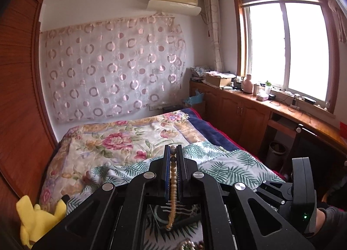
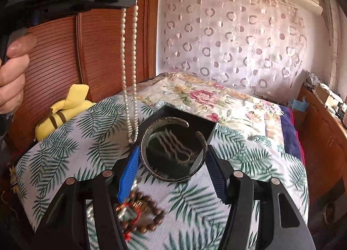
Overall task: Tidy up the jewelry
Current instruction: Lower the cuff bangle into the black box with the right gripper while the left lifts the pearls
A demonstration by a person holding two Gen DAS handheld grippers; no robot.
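Left gripper [image 1: 173, 152] clamped on pearl necklace [image 2: 130, 72], strand dangling above bed [image 2: 238, 102]. Right gripper [image 2: 171, 174] spread wide around silver bangle [image 2: 151, 167] beside black box [image 2: 203, 128].

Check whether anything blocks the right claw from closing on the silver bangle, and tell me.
Nothing visible does. The right claw is open with the silver bangle between its fingers, on the black box. The pearl necklace hangs from the left claw, just left of the bangle and clear of it.
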